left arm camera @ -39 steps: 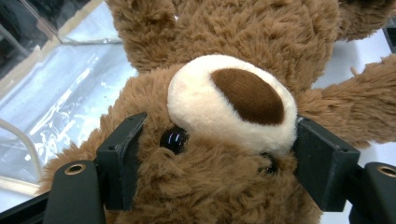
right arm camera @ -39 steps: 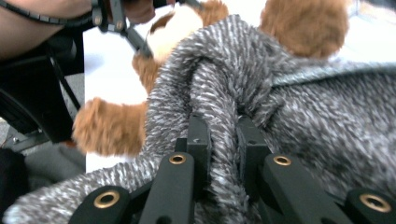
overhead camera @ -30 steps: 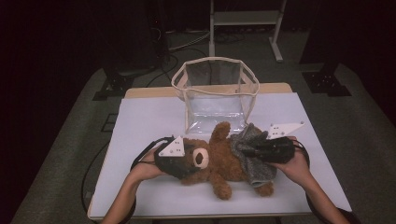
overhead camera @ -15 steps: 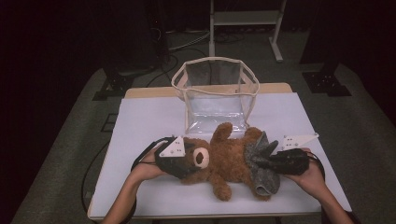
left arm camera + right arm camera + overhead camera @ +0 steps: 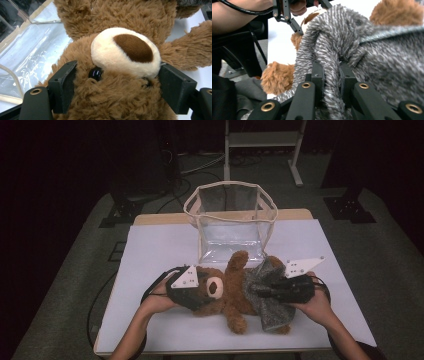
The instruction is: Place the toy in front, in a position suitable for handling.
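Left hand-held gripper, sitting left of centre in the lower half of the high view, is bracketing the head of the teddy bear, and its jaws have just been opening, with the head between them; in the left gripper view the two black jaws are standing at either side of the bear's face, beside the cream muzzle, touching the fur but looking loose rather than pressed in. At lower right of centre, the right hand-held gripper is clenched on a fold of the grey knitted garment that is covering the bear's lower body; the right gripper view is showing the fuzzy grey cloth pinched tight between the jaws. The bear is lying on its back across the white surface, head toward the left of the frame, just in front of the clear bag standing open at the middle. Judging by this, the step in hand is working the garment along the bear, one side steadying the head while the other is tugging the cloth; whether it is going on or coming off I cannot tell. The next move is probably calling for a firmer hold on the head, so the bear is not sliding when the cloth is pulled
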Motion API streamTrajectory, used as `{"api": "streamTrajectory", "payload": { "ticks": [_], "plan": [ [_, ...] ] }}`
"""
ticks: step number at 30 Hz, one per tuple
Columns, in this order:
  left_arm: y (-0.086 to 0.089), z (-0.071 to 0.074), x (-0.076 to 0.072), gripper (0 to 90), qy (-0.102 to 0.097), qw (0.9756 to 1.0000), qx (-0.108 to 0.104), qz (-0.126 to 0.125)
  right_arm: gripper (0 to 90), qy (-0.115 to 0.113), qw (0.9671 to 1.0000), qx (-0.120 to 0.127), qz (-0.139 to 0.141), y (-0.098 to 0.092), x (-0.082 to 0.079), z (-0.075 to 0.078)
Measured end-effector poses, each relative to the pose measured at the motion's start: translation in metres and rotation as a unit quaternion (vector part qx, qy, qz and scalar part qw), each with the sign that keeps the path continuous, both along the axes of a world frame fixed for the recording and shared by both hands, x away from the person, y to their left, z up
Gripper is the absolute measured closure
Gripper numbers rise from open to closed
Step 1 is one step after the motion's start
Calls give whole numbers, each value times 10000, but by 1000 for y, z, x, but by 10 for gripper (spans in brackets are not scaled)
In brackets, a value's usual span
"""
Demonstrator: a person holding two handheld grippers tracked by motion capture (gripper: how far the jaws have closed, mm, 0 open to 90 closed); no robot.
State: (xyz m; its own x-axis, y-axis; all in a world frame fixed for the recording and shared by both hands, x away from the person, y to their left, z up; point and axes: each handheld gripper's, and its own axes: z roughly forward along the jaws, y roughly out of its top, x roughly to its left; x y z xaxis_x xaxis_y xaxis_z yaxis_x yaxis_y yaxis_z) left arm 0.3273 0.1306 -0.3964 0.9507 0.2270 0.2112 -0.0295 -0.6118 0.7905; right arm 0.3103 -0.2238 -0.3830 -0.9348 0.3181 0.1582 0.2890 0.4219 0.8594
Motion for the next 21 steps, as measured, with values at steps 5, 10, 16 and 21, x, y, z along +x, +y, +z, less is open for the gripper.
{"api": "streamTrajectory", "payload": {
  "ticks": [5,10,16,21],
  "plan": [
    [-2,1,0,223,24,10000,7,72,771,260,9991,-91,-319,-30,-14,-17],
    [-4,1,-1,224,16,10000,29,89,769,381,9981,-33,-478,-44,-26,-22],
    [-6,2,0,225,40,9999,75,109,771,3,9998,-40,-172,-11,-14,2],
    [-6,2,3,225,132,9998,20,170,773,-213,9989,-231,345,41,-4,12]
  ]
}}
